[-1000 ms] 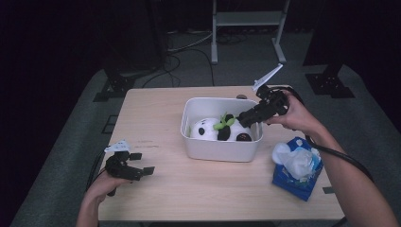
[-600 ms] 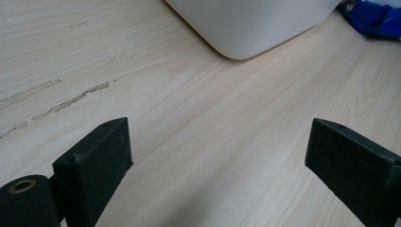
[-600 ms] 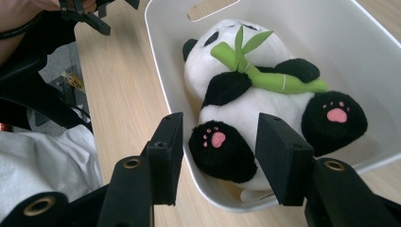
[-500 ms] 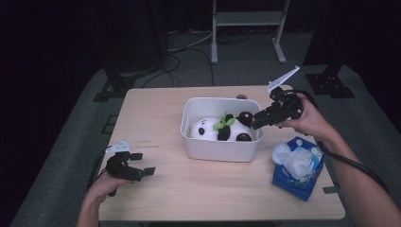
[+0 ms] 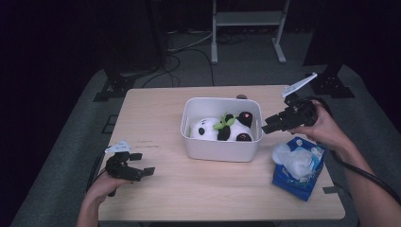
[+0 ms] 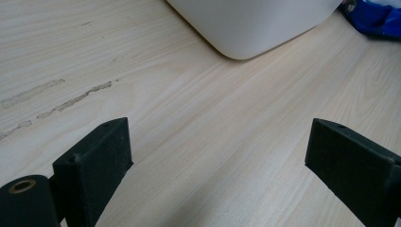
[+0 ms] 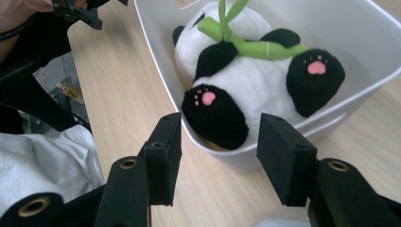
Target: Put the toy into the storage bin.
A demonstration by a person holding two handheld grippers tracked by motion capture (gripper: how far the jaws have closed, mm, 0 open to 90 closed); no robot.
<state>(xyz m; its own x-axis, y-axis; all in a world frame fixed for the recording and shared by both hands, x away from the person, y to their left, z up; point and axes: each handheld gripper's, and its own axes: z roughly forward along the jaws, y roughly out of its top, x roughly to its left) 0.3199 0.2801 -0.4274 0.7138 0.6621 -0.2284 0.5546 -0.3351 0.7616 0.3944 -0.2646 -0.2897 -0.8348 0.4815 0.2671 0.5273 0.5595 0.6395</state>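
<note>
As you look along the right gripper point(image 5: 265, 126): fingers wide, empty
Panda point(image 7: 246, 80): just ahead, centre frame, in tub point(image 7: 156, 61)
Nearer: your right
Left gripper point(image 5: 142, 163): wide, lower left

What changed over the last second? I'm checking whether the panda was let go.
The right gripper pulled back out of the bin to its right side, jaws open and empty. The panda lies in the bin, released. The left gripper, open near the table's left edge, and the tissue pack stayed put.
</note>
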